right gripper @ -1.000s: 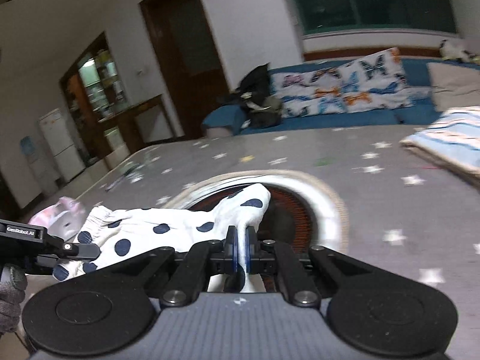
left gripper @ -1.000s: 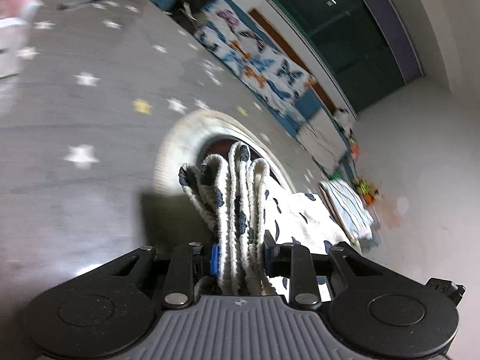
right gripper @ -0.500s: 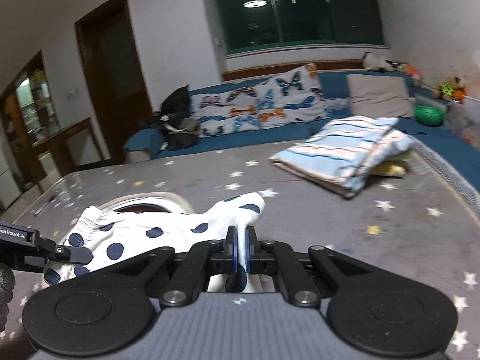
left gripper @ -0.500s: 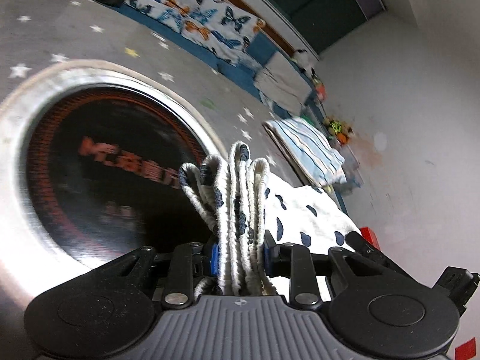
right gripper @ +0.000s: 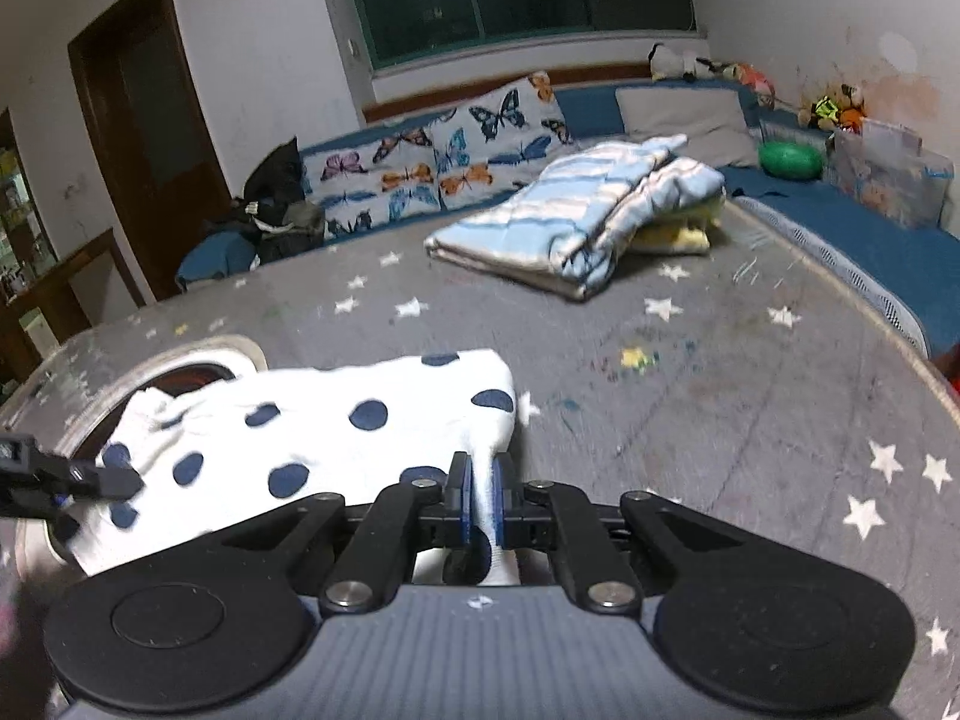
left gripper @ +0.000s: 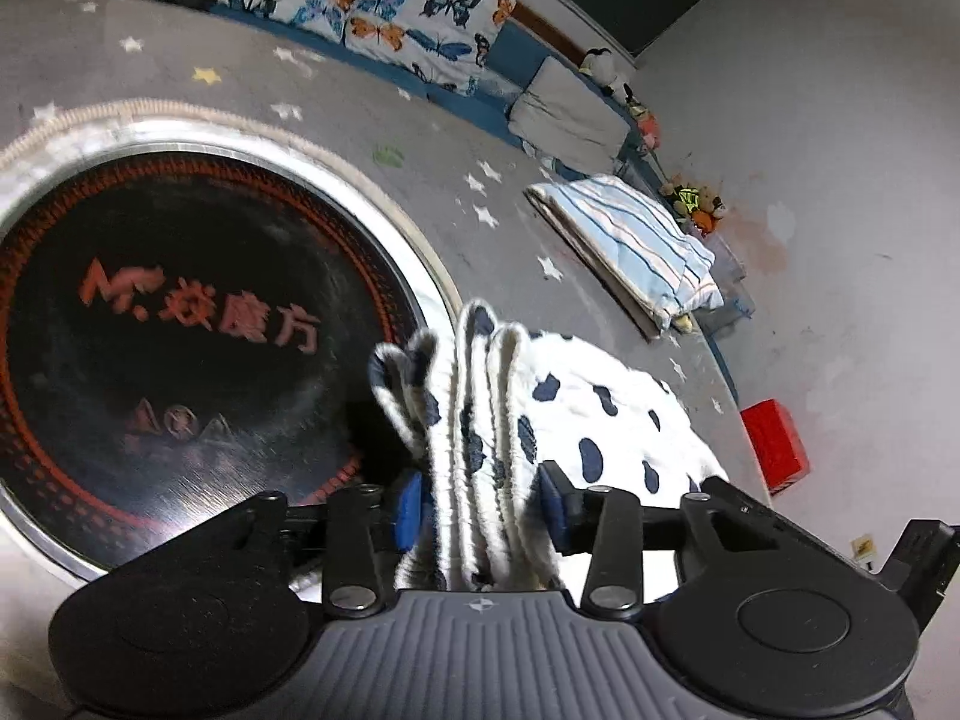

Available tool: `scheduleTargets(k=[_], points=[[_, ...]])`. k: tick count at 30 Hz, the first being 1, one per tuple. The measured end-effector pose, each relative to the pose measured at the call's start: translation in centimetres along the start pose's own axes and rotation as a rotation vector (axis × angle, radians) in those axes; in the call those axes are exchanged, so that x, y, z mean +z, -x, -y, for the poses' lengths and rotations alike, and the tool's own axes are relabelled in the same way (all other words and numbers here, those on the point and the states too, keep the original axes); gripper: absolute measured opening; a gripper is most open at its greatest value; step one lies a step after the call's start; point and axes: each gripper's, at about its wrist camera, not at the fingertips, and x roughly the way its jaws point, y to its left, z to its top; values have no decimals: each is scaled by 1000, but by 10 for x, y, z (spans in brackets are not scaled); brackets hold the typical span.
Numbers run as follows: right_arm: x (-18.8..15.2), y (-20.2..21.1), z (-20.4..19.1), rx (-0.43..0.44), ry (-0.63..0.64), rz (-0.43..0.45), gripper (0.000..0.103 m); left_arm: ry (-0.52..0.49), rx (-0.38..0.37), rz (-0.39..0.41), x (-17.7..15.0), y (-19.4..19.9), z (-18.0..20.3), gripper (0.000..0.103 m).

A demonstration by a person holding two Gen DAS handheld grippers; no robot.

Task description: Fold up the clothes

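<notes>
A white garment with dark blue polka dots (right gripper: 336, 438) is held stretched between both grippers above the grey star-patterned table (right gripper: 720, 372). My left gripper (left gripper: 480, 504) is shut on a bunched, many-layered end of the garment (left gripper: 576, 402). My right gripper (right gripper: 480, 498) is shut on a thin edge at the garment's other end. The left gripper also shows at the left edge of the right wrist view (right gripper: 54, 480).
A round black-and-red disc with a metal rim (left gripper: 168, 324) is set in the table to the left. A folded blue striped cloth (right gripper: 576, 228) lies at the far side. A sofa with butterfly pillows (right gripper: 444, 156) runs behind. A red box (left gripper: 774, 444) stands beyond the table edge.
Both grippers have swung right with the garment, from over the round disc toward the star-patterned table. The garment now hangs flatter and more spread between them. Both grips are unchanged.
</notes>
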Motion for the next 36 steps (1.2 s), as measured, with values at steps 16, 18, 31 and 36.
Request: scheduleTargets(k=[16, 18, 31, 36], points=[[27, -22, -23, 57, 71, -15, 15, -279, -97, 17, 17, -8, 51, 22], [30, -33, -28, 69, 85, -30, 15, -280, -88, -3, 20, -20, 51, 22], [46, -74, -29, 73, 100, -88, 22, -233, -32, -33, 34, -51, 30, 22], [48, -55, -34, 91, 123, -73, 26, -256, -54, -4, 30, -36, 40, 22]])
